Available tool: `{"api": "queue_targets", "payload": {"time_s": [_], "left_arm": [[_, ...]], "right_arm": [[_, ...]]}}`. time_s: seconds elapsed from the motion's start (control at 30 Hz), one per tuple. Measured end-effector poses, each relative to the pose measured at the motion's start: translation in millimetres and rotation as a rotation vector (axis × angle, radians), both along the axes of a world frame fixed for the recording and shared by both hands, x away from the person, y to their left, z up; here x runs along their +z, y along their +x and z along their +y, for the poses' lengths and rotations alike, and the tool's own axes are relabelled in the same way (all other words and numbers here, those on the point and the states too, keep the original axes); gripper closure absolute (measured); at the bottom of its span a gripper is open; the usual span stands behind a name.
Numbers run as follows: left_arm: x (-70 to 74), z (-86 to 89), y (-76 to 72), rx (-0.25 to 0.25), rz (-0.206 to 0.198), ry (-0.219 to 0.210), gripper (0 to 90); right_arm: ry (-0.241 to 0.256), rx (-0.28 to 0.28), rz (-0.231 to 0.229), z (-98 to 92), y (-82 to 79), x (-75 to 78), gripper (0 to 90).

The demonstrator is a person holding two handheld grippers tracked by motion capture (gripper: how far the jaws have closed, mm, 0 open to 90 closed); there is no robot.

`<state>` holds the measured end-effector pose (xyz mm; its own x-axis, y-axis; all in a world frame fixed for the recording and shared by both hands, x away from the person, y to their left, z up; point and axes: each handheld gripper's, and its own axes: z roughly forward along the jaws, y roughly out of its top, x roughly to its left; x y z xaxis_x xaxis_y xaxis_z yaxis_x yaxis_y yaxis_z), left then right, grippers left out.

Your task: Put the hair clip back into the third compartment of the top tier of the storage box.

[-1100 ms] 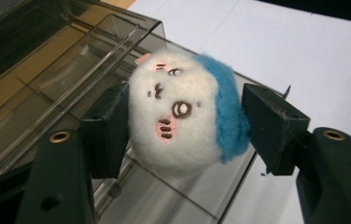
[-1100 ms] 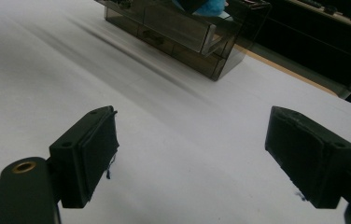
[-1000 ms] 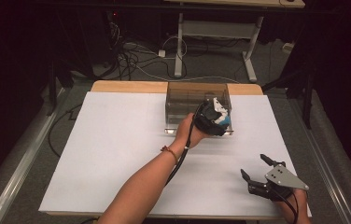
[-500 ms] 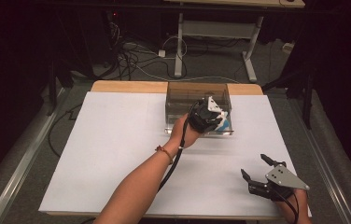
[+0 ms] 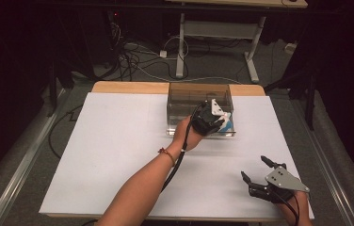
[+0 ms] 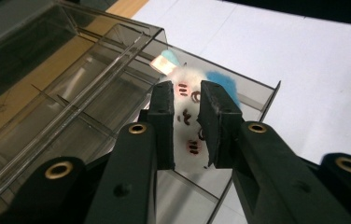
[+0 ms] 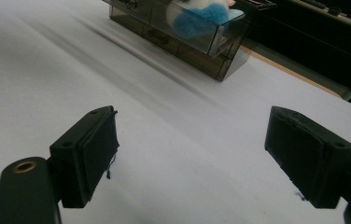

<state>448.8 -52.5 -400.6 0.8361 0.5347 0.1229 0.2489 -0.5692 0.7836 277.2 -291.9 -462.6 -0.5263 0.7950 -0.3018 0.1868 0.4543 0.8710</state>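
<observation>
Two grippers, one plush toy in the clear drawer box.
Left gripper (image 6: 186, 126) pinches the white-and-blue plush toy (image 6: 188, 116) over the organizer's (image 5: 180, 101) pulled-out drawer (image 6: 253, 95); the high view hides that grip. Right gripper (image 5: 259, 173) rests wide open on the white table (image 5: 118, 141).

My two hand-held grippers, black throughout

My left gripper (image 6: 185, 126) has matte black jaws with flat rectangular pads and brass-ringed screw holes along the jaw arms; a black cable (image 5: 177, 157) trails from it along my bare forearm, and I wear a thin reddish bracelet (image 5: 167, 154) at that wrist. My right gripper (image 5: 260, 172) carries a grey three-cornered plate (image 5: 284, 179) dotted with small screws, its pads (image 7: 100, 149) edged with frayed dark thread.
</observation>
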Motion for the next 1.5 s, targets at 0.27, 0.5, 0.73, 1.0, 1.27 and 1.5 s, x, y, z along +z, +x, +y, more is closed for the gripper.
{"api": "queue_targets", "payload": {"time_s": [0.27,0.5,0.73,1.0,1.27,1.5], "left_arm": [[1.9,6.6,-1.4,-0.012,-0.024,0.006,73.5],[3.2,11.6,-2.0,-0.007,-0.04,0.001,73.4],[5.5,17.3,-2.5,-0.01,-0.059,0.003,70.6],[8.7,21.6,-4.5,-0.017,-0.097,-0.004,66.1],[8.0,21.9,-7.4,-0.031,-0.12,0.013,50.0],[5.8,20.9,-9.6,-0.011,-0.147,0.007,28.5]], "right_arm": [[-0.001,0.005,0.004,3.1,-0.4,-0.8,17.4],[-0.009,0.017,0.009,6.2,-0.4,-2.1,17.4],[-0.018,0.02,0.019,6.8,1.1,-4.8,17.5],[-0.017,0.028,0.018,7.7,0.3,-4.9,17.5],[-0.017,0.029,0.015,6.5,0.1,-4.6,17.5],[-0.013,0.031,0.02,6.2,0.2,-4.9,17.6]]}}
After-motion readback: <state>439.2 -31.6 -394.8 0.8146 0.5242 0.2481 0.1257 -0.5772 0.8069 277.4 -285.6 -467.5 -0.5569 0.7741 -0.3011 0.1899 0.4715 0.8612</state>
